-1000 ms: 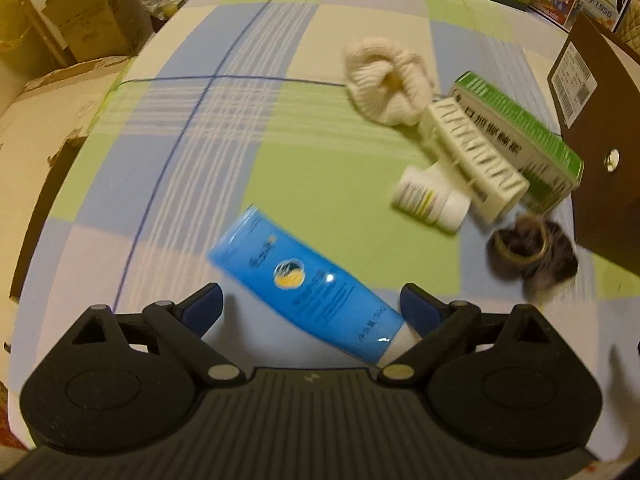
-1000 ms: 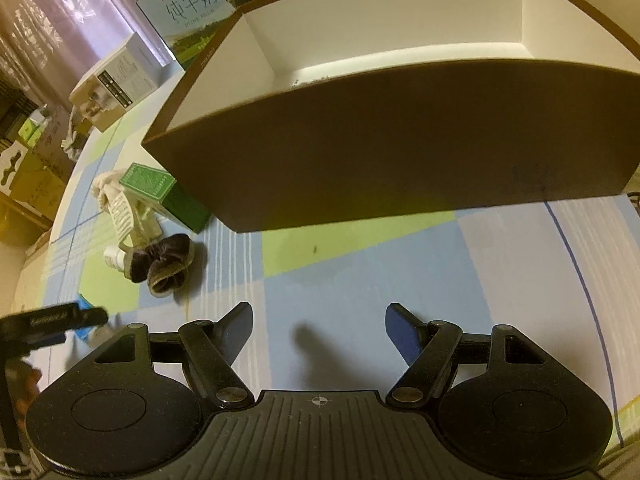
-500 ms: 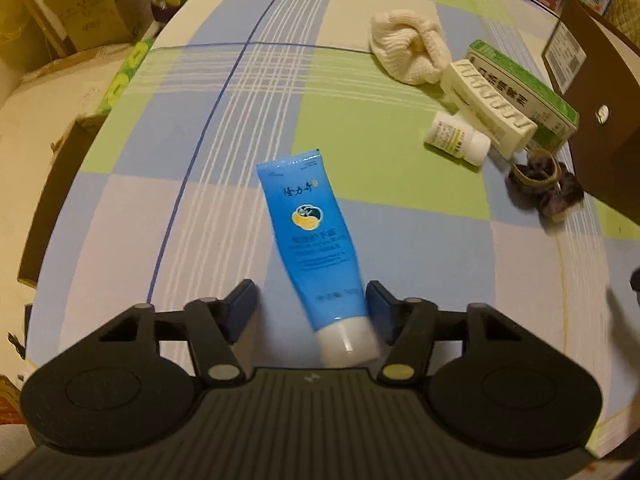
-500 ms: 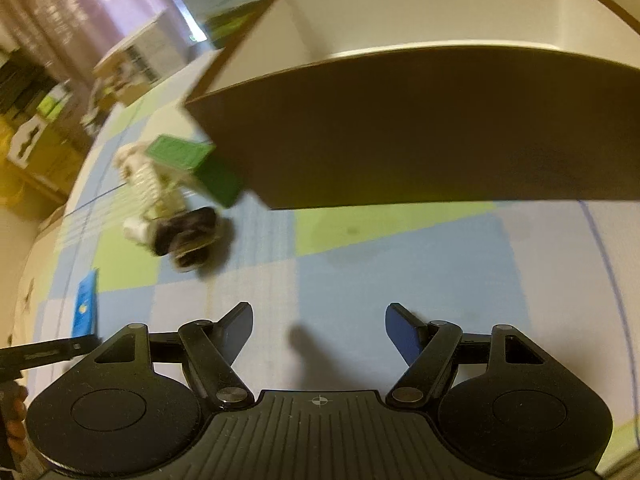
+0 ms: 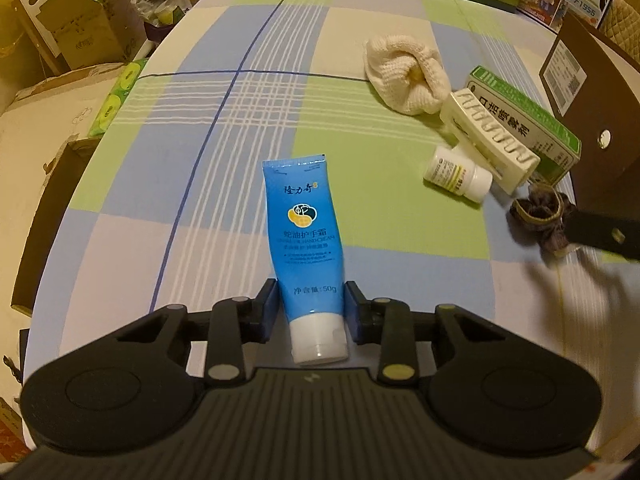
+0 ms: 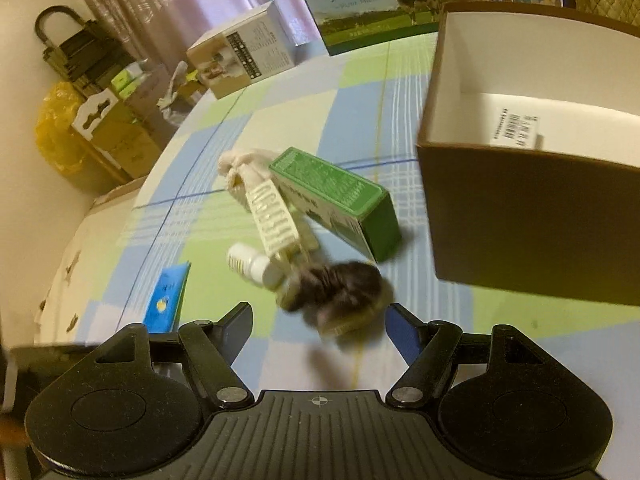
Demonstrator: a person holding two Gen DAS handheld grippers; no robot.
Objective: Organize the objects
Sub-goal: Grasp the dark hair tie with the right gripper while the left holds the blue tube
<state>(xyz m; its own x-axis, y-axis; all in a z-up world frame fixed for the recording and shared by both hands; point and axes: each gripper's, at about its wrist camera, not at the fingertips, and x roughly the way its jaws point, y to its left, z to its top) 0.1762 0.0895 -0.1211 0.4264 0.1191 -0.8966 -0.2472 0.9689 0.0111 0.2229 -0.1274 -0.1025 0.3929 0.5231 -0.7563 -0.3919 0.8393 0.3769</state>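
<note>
A: Objects to sort, largest first. Brown box (image 6: 532, 220), open-topped, sits on the checked tabletop (image 5: 200, 140) to the right; one labelled item is already inside. Green carton (image 6: 336, 200) lies just beside it, with a cream comb-like clip (image 5: 492, 140) leaning against the carton. Beyond those, a cream knitted bundle (image 5: 404, 74).

B: And the tube?

A: Blue hand-cream tube (image 5: 306, 240) lies flat, cap toward the camera. Left gripper (image 5: 311, 308) has its fingers closed against the tube just above the white cap. Judgement: a light plastic tube, soft in the body and glossy, so likely to squash or slip; the stiffer shoulder near the cap is the right place to hold.

B: Smaller things?

A: White pill bottle (image 5: 458, 174) on its side, touching the clip. Dark scrunchie (image 6: 340, 292), motion-blurred, directly ahead of the right gripper (image 6: 320, 324), whose fingers are spread wide with nothing between them.

B: Handling for that one?

A: Soft and weightless, I'd guess; pinch through the bunched middle. Risk: nudging the bottle, which could roll.
</note>
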